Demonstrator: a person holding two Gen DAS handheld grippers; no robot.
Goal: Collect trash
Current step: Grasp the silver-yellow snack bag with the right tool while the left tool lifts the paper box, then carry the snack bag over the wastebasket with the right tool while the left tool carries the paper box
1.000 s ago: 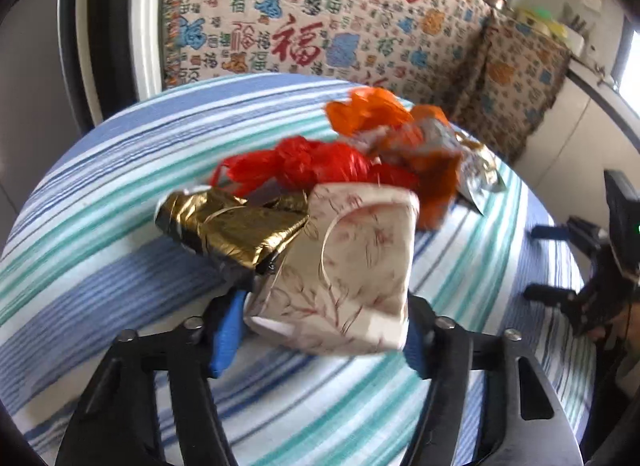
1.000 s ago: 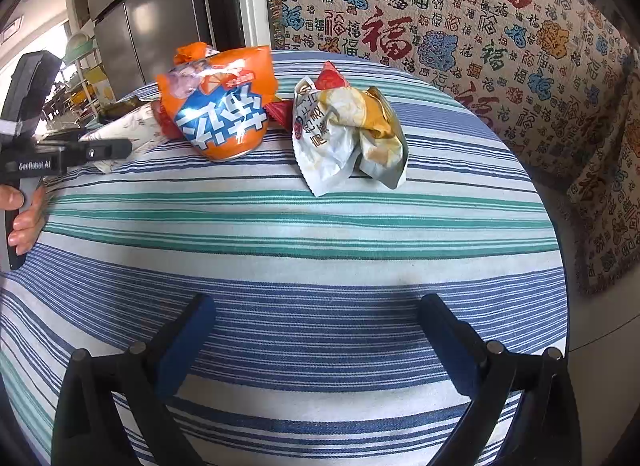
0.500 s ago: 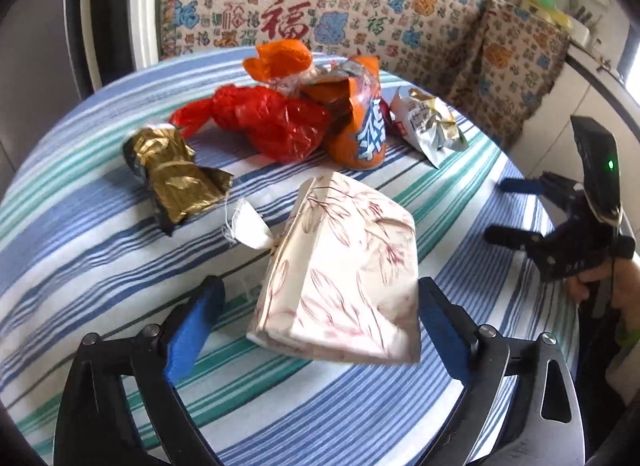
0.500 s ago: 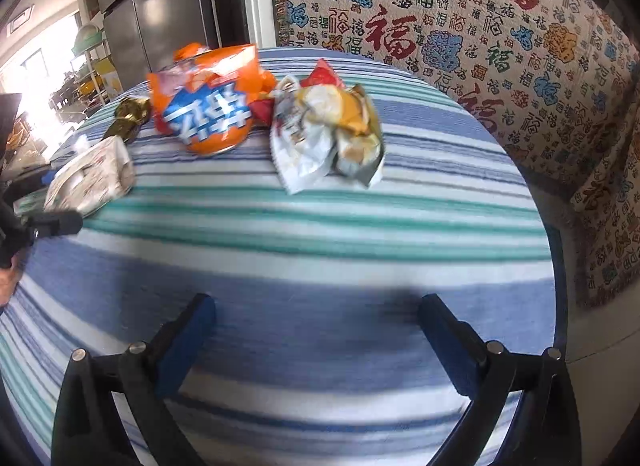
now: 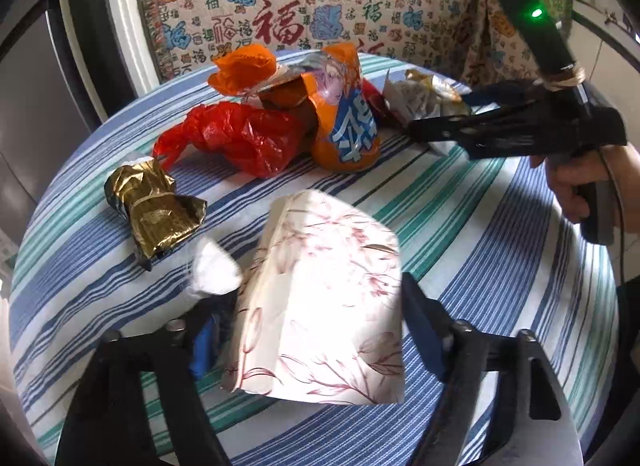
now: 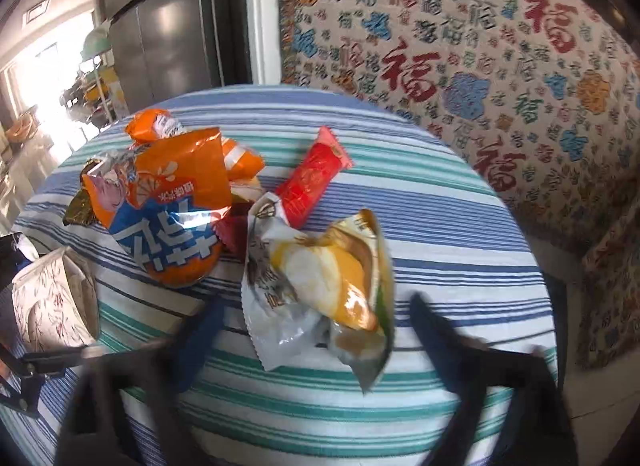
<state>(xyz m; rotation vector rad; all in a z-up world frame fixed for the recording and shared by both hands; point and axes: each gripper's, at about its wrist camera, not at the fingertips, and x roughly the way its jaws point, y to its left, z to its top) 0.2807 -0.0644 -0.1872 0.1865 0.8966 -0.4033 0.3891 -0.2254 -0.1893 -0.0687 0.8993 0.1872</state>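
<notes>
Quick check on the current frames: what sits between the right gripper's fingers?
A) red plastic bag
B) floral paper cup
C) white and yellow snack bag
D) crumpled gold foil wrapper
C. In the right wrist view the white and yellow snack bag lies on the striped tablecloth between the closing fingers of the right gripper; the floral paper cup sits in the left gripper.

Bright daylight, glare at left, fisheye-warped edges, slight motion blur.

The character 福 repeats across the patterned cloth [image 5: 280, 21]; the orange snack bag's [image 6: 172, 221] print is unreadable.
</notes>
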